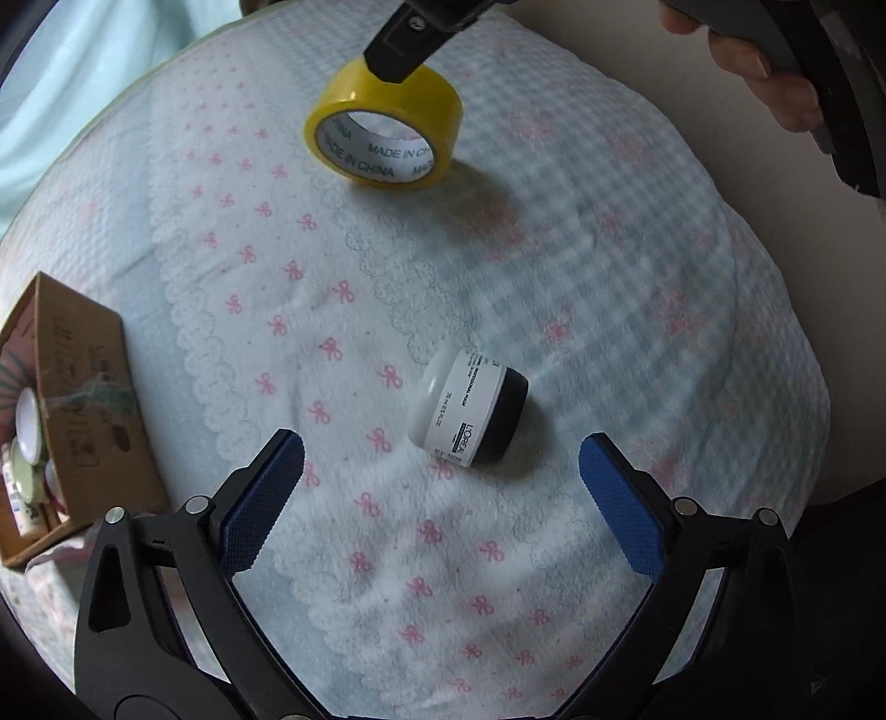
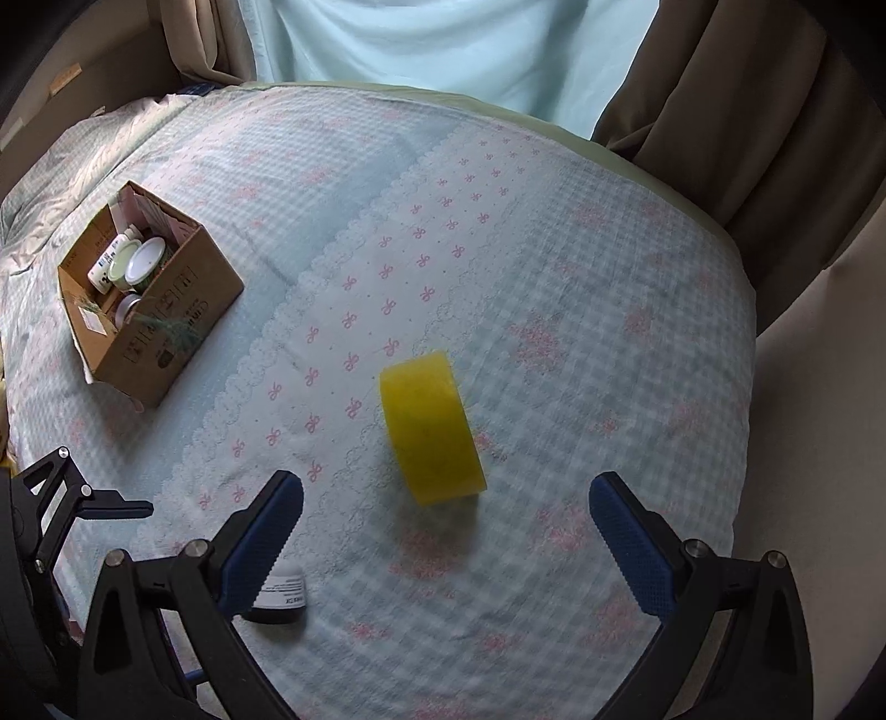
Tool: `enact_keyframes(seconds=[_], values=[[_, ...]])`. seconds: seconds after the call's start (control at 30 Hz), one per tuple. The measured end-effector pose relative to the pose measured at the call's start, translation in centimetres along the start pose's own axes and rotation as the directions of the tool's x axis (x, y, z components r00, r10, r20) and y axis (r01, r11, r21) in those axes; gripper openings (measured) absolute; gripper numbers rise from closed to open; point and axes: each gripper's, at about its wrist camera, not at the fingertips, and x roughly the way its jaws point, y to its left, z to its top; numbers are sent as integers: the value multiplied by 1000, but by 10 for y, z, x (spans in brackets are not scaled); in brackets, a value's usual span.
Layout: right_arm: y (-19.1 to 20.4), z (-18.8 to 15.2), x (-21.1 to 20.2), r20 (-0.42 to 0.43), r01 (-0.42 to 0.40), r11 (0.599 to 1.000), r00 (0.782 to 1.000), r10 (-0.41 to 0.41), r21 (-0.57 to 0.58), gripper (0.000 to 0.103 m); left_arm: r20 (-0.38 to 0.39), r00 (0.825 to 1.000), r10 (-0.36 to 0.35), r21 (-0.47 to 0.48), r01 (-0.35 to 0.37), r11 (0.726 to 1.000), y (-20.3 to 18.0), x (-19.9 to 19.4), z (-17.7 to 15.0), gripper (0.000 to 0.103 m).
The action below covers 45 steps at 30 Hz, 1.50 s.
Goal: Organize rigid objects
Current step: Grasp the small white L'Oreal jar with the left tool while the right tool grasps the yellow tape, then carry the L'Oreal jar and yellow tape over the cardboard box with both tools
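Observation:
A white cosmetic jar with a black lid [image 1: 468, 412] lies on its side on the bed cover, just ahead of my open, empty left gripper [image 1: 443, 487]. A yellow tape roll [image 1: 382, 130] stands on edge farther off; in the right wrist view the tape roll [image 2: 432, 426] is just ahead of my open, empty right gripper [image 2: 446, 520]. One right gripper finger [image 1: 412, 33] shows above the tape in the left wrist view. The jar [image 2: 282, 598] peeks out behind the right gripper's left finger. An open cardboard box [image 2: 149, 293] holds several jars and bottles.
The bed cover [image 2: 554, 277] is pale blue check with pink bows. The cardboard box [image 1: 72, 410] sits at the left edge of the left wrist view. Brown curtains [image 2: 747, 111] and a light curtain [image 2: 443, 44] hang beyond the bed. The left gripper [image 2: 61, 509] shows at lower left.

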Motion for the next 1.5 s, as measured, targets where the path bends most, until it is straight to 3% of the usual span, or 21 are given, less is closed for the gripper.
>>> enact_keyframes(seconds=[0.17,0.27,0.33,0.43,0.57,0.6,0.8,1.13,1.5], values=[[-5,3,42,-26,-6,1000,1000,6,-9,98,-43,998,-53,42,55,998,-2,40,5,83],[-5,3,56,-43,-3,1000,999,2,-24,97,-71,995,-65,83,71,994,-6,55,6,69],[-5,4,62,-50,-18,999,999,16,-28,88,-76,994,-78,103,85,991,-9,59,8,67],[-6,5,66,-57,-36,999,998,34,-34,74,-83,993,-79,131,90,987,-14,65,12,52],[-6,8,68,-62,-70,997,996,67,-37,43,-93,990,-103,104,113,988,-11,69,17,52],[-6,9,68,-62,-64,997,996,61,-40,42,-91,990,-111,92,120,989,-9,70,18,51],[-7,14,69,-63,-62,998,996,60,-30,41,-92,990,-106,85,114,990,-3,67,20,51],[-12,14,50,-66,-38,998,997,41,58,41,-77,992,-97,-58,93,994,43,43,24,51],[4,4,-27,-74,-33,987,996,45,156,39,19,1000,-19,-132,21,991,66,-62,18,50]])
